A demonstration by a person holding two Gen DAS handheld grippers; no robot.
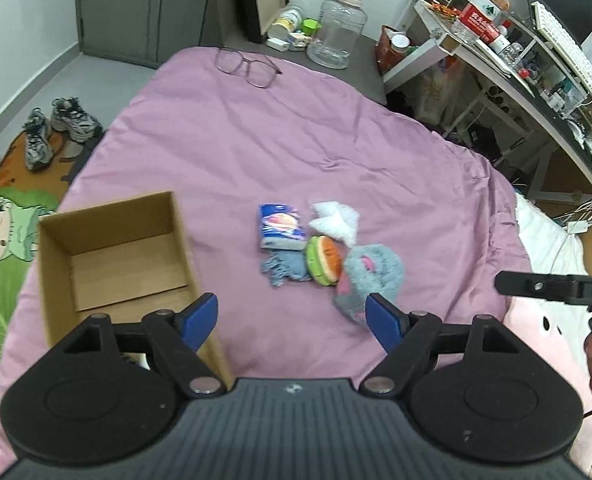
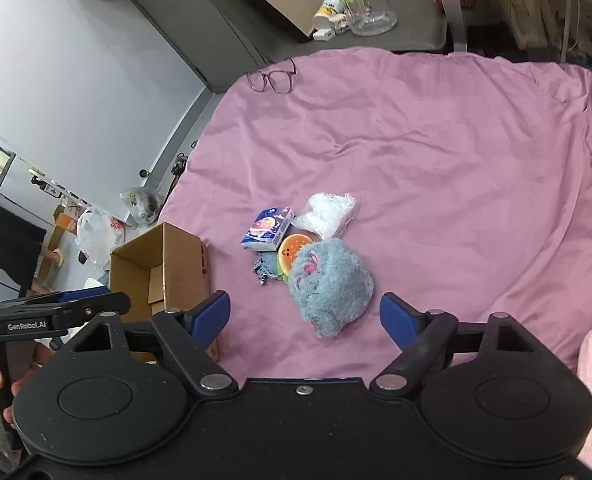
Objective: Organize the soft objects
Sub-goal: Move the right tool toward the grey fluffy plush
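Observation:
A pile of soft things lies mid-bed: a fluffy grey-blue plush (image 1: 370, 276) (image 2: 330, 284), an orange-and-green burger squishy (image 1: 324, 261) (image 2: 289, 254), a blue tissue pack (image 1: 279, 226) (image 2: 267, 229), a blue frayed cloth (image 1: 283, 269) (image 2: 265, 268) and a white crinkly bag (image 1: 336, 222) (image 2: 328, 210). An open, empty cardboard box (image 1: 111, 256) (image 2: 163, 268) stands to their left. My left gripper (image 1: 291, 314) is open, hovering near the bed between box and pile. My right gripper (image 2: 304, 314) is open, just short of the plush.
A pink quilt (image 1: 296, 140) covers the bed. Glasses (image 1: 247, 65) (image 2: 273, 78) lie at its far edge. A clear jar (image 1: 338, 30) stands on a grey stand behind. A cluttered desk (image 1: 516, 60) is to the right, shoes (image 1: 55, 128) on the floor left.

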